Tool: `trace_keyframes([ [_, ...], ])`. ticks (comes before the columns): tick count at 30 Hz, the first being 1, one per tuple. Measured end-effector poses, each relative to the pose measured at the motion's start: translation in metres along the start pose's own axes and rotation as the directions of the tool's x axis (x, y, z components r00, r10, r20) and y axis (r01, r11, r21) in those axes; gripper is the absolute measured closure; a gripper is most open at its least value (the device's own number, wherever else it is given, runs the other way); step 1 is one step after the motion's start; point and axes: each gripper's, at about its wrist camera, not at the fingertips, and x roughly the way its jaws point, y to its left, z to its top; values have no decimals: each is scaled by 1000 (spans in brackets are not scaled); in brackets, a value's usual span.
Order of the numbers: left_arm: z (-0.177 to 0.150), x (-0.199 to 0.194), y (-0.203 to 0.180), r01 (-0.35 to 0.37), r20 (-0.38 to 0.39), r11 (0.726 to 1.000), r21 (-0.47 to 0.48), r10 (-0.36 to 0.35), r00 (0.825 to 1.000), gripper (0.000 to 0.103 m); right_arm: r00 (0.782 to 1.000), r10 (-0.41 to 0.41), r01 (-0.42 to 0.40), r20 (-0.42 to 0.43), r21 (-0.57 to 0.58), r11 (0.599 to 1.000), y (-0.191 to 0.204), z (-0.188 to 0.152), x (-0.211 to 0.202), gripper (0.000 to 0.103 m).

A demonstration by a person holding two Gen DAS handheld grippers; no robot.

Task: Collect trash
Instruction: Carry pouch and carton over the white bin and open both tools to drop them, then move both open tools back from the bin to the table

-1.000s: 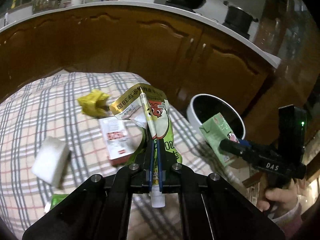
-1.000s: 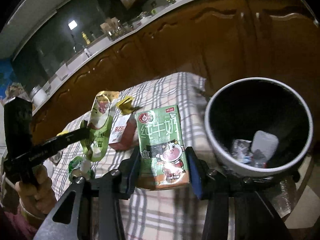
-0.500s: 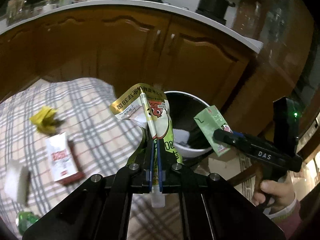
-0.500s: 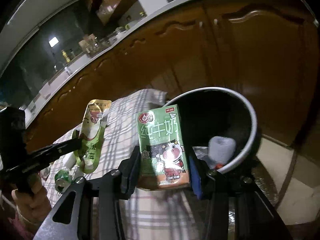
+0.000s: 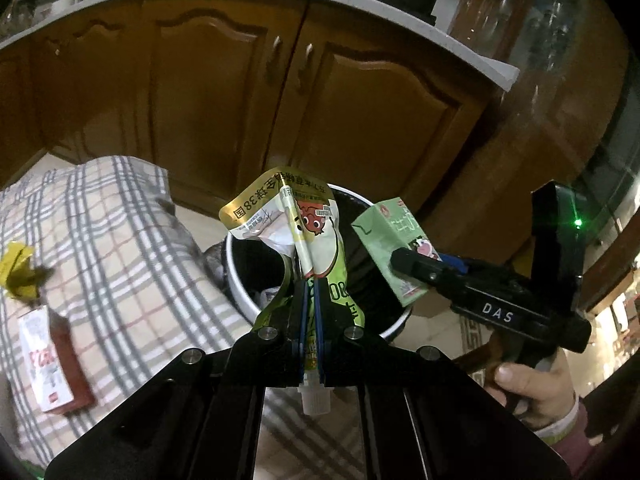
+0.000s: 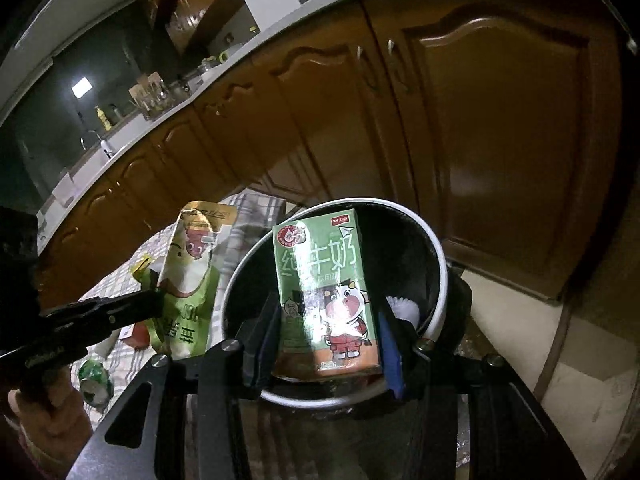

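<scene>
Over the white-rimmed bin the left gripper pinches a green pouch (spout down) while the right gripper clamps a milk carton.

Trash bin: on the floor, just beside the checked tablecloth's edge, before the cabinet doors. Spouted pouch and milk carton: held above the bin's mouth, pouch left of carton. On the cloth, left of bin: flat packet, crumpled wrapper behind it.
</scene>
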Motion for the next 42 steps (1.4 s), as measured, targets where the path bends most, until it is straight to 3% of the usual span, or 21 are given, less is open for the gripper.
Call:
trace_keyframes([
  [23, 15, 53, 0, 11, -99, 999, -38, -14, 995, 99, 997, -46, 45, -59, -5, 999, -14, 13, 34, 57],
  [29, 13, 44, 4, -6, -81, 999, -51, 2, 997, 77, 998, -24, 26, -55, 38, 999, -21, 14, 33, 48],
  [33, 3, 28, 8, -22, -56, 998, -56, 19, 998, 70, 1000, -12, 13, -29, 44, 999, -17, 11, 24, 43],
  [35, -5, 19, 15, -22, -48, 997, -78, 18, 999, 61, 1000, 1, 0, -15, 43, 999, -11, 9, 17, 39],
  [42, -36, -18, 39, -63, -19, 987, -147, 61, 998, 57, 999, 50, -51, 12, 33, 998, 17, -7, 1, 27],
])
